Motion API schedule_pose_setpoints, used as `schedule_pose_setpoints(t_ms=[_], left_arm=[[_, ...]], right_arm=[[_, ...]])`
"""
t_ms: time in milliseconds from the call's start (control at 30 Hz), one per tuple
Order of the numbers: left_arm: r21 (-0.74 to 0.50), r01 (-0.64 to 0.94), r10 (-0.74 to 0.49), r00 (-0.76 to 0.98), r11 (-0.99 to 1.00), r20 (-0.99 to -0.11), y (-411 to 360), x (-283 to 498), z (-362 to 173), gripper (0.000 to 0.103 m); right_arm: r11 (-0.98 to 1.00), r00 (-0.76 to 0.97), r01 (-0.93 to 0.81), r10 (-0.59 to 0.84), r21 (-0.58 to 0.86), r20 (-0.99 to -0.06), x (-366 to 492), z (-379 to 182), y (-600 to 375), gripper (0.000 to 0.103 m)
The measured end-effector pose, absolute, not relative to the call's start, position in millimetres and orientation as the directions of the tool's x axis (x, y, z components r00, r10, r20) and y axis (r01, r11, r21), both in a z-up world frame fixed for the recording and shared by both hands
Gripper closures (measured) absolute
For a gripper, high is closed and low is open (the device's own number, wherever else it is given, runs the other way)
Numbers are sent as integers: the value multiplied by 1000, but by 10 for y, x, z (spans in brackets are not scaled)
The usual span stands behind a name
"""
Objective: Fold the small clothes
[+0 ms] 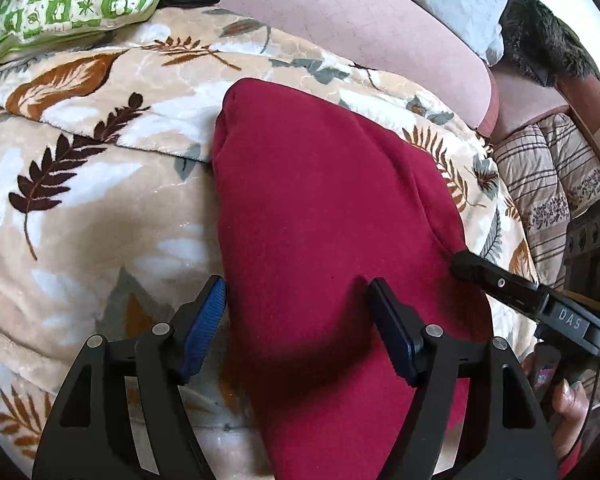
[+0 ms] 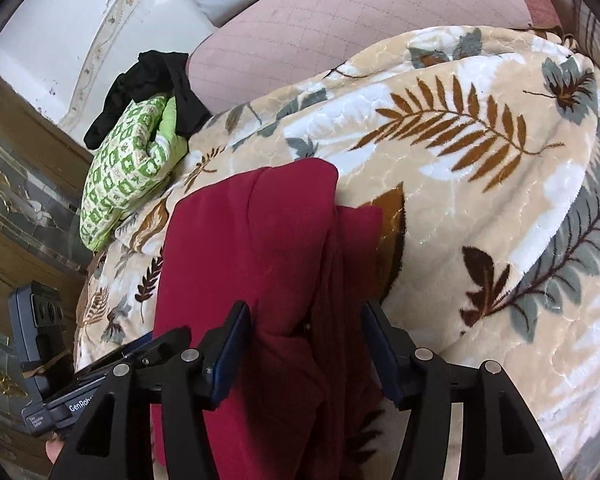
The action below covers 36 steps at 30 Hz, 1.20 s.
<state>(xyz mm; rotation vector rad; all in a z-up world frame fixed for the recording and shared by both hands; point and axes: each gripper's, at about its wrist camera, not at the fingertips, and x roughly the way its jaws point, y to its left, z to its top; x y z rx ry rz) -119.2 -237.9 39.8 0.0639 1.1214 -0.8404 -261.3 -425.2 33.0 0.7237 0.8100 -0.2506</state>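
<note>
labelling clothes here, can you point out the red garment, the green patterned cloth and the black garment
red garment (image 1: 320, 200): left wrist view, middle of its top layer
green patterned cloth (image 2: 120, 184): right wrist view, its printed side
black garment (image 2: 152, 76): right wrist view, its bunched middle

Premises were a home bedroom: leaf-patterned blanket covered the bed, green-checked pillow upper left, pink quilted bedding behind.
</note>
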Motion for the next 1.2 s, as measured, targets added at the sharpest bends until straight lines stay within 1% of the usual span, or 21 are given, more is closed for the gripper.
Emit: schedule_pose_setpoints(t_ms=[33,167,233,433,667,700,733,767,833,900,933,1000,1100,1200], left_arm=[[-356,620,-561,167,699,-811,-2380,-1185,385,29],[-365,618,-562,153,697,-813,-2411,-1149,330,26],[-372,617,-562,139,693,-816,-2433,-1127,297,25],[-382,617,-565,124,688,-816,-2469,-1115,232,20],[-466,573,-604,64,674,-794,-2479,-1061,122,19],[-469,576,-609,63,669,-791,-2482,-1071,122,20],[-462,586,-610,70,666,-790,-2489,-1092,129,21],[-455,593,-609,75,664,-790,-2495,-1108,144,25],[-441,614,-613,90,655,-785,-2478,-1156,219,34],[-443,628,-623,88,640,-777,-2435,-1180,297,49],[-455,630,-632,75,630,-772,-2390,-1195,359,51],[-470,625,-640,63,624,-766,-2278,-1229,452,52],[-455,640,-635,68,619,-770,-2026,-1359,600,52],[-446,636,-624,72,630,-778,-1698,-1506,658,52]], right_arm=[[737,672,468,62,488,-738,-2615,313,-4257,41],[709,673,475,90,522,-734,-2622,204,-4312,39],[700,675,475,98,533,-731,-2616,156,-4326,34],[685,680,454,146,570,-718,-2527,20,-4312,30],[709,692,434,133,556,-709,-2462,-7,-4251,25],[716,693,433,125,548,-710,-2465,-1,-4236,26],[718,694,433,120,544,-710,-2478,2,-4236,31],[720,694,434,116,541,-711,-2487,12,-4223,35],[727,700,429,107,536,-706,-2510,73,-4185,47],[742,703,422,96,521,-705,-2541,171,-4122,52],[748,710,411,95,521,-698,-2559,242,-4078,53],[753,731,385,104,534,-674,-2610,377,-3986,54],[751,744,354,134,557,-654,-2687,534,-3789,54],[741,739,331,182,584,-649,-2774,577,-3518,54]])
